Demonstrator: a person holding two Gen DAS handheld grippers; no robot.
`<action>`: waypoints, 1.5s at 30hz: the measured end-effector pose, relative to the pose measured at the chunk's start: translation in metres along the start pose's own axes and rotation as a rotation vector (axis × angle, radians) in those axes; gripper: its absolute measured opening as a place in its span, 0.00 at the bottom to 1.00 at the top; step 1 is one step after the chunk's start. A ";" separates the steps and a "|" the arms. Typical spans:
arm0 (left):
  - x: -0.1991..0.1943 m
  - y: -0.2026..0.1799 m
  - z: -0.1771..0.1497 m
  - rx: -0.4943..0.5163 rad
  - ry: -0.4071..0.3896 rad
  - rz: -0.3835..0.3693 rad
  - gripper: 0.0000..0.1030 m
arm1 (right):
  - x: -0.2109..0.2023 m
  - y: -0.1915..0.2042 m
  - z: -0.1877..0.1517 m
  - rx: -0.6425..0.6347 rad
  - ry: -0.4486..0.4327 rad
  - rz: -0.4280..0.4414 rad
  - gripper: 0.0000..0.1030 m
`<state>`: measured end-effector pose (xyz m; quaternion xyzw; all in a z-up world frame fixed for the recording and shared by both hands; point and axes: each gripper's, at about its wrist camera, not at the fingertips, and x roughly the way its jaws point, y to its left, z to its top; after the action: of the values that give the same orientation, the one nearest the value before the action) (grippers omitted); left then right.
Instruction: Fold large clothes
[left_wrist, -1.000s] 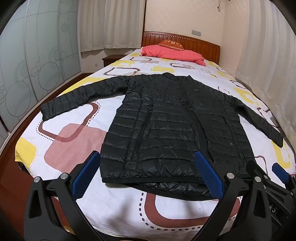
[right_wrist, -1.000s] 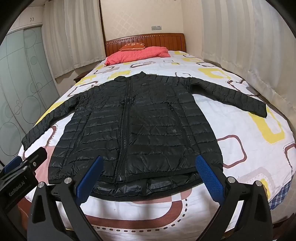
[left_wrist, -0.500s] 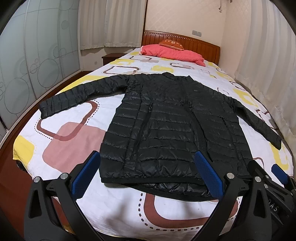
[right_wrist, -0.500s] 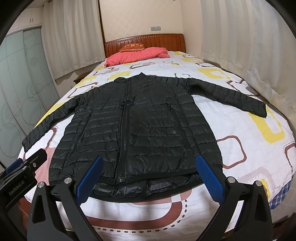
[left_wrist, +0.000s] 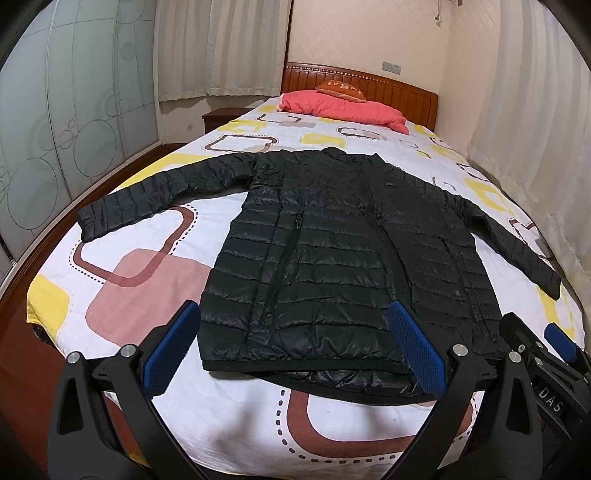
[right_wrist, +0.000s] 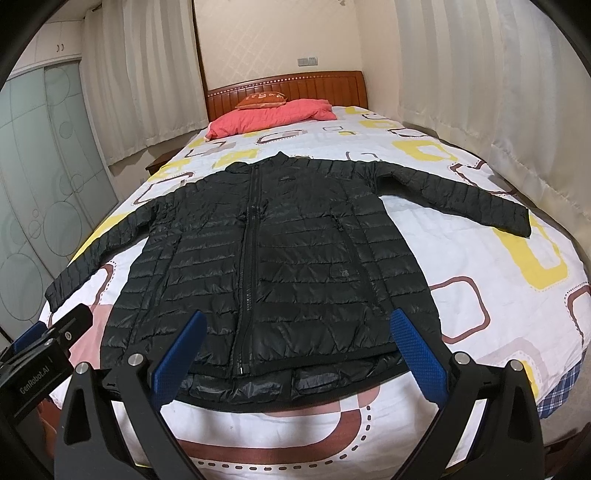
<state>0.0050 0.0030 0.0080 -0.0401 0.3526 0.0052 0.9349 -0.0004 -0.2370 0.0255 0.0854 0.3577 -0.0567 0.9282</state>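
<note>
Left wrist view: black puffer jacket (left_wrist: 343, 266) lies flat on the bed (left_wrist: 147, 236), hem just beyond the left gripper (left_wrist: 293, 347). Both it and the right gripper (right_wrist: 297, 349) gape wide, holding nothing.

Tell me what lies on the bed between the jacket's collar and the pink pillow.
Only bare patterned bedspread lies between the black jacket collar and the pink pillow; both wrist views show it, the right most plainly.

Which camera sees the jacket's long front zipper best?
The right wrist view. There the zipper runs in plain sight from the collar down to the hem of the black jacket, with its end visible. In the left wrist view it shows only as a faint slanted line on the jacket.
</note>
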 end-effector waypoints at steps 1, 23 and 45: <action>0.000 0.000 0.001 -0.001 -0.001 0.001 0.98 | 0.000 0.001 0.000 0.000 -0.001 0.000 0.96; 0.001 0.000 -0.001 -0.003 0.003 0.003 0.98 | 0.000 0.000 0.001 0.003 0.000 0.001 0.96; 0.005 0.002 -0.006 -0.007 0.023 0.000 0.98 | 0.001 0.000 -0.003 -0.001 0.005 0.001 0.96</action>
<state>0.0047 0.0048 0.0002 -0.0434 0.3635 0.0062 0.9306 -0.0014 -0.2363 0.0224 0.0853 0.3599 -0.0559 0.9274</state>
